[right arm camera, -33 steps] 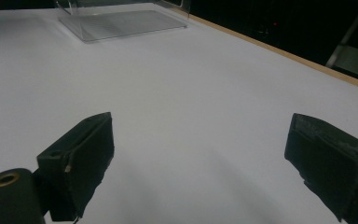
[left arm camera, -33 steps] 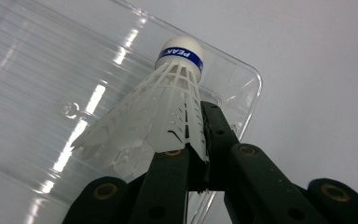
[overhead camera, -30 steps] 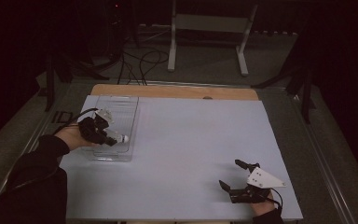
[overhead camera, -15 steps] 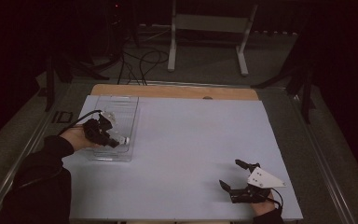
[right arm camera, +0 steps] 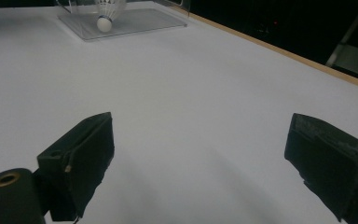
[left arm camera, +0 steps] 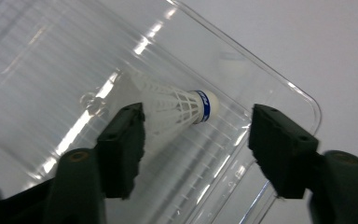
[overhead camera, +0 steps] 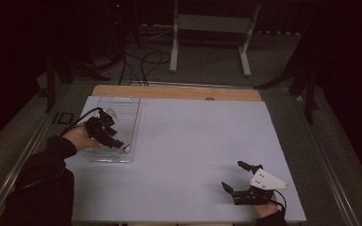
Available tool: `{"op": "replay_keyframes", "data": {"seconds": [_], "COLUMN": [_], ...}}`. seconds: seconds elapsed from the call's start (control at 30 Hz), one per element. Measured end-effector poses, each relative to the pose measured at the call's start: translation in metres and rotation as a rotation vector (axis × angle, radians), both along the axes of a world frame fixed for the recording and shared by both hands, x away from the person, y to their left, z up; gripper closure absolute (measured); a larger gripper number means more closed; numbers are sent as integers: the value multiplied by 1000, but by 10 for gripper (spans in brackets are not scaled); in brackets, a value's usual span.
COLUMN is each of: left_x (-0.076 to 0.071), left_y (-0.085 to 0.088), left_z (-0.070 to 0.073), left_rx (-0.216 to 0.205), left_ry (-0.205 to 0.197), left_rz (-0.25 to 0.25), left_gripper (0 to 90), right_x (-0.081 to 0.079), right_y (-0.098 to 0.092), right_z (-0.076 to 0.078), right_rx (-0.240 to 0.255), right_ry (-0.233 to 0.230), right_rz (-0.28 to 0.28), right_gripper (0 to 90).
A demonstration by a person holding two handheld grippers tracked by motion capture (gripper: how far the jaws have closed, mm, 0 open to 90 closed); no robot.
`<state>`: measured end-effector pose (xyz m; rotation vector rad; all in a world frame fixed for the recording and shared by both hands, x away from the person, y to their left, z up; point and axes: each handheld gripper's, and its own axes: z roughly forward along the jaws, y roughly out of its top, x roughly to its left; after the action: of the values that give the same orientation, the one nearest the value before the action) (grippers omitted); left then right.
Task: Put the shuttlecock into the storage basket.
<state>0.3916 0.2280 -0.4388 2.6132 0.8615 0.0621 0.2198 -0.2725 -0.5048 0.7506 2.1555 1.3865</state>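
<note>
White shuttlecock (left arm camera: 177, 109): mesh-patterned skirt, white rounded cap, narrow blue band with white lettering just behind cap. Clear tray (left arm camera: 51, 65), colourless, ribbed with fine parallel lines, bright white glare streaks. Pale grey-white table top (overhead camera: 198, 155), plain, unpatterned; light brown wooden strip (overhead camera: 176, 92) along far edge. Left gripper (left arm camera: 196, 154): matte black jaws. Right gripper (right arm camera: 200, 163): black jaws, brass-coloured ring at lower left; pale grey plate (overhead camera: 266, 180) on top in high view. Dark sleeve (overhead camera: 42, 188). Black surroundings, white stand (overhead camera: 212, 28) beyond table.
</note>
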Motion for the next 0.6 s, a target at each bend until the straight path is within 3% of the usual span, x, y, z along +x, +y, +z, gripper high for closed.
{"op": "replay_keyframes", "data": {"seconds": [0.17, 0.33, 0.5, 0.6], "left_x": [0, 0, -2, -3], "left_y": [1, 1, -2, -5], "left_z": [2, 5, 9, 11], "left_rx": [4, -27, -48, -56], "left_ry": [-24, -32, -42, -46], "left_rz": [33, 63, 36, 32], "left_gripper": [228, 151, 9, 1], "right_x": [0, 0, 0, 0], "right_y": [0, 0, 0, 0], "right_z": [0, 0, 0, 0], "right_rx": [1, 1, 3, 3], "right_ry": [3, 4, 4, 3], "right_rz": [2, 3, 2, 1], "right_gripper": [81, 82, 81, 82]}}
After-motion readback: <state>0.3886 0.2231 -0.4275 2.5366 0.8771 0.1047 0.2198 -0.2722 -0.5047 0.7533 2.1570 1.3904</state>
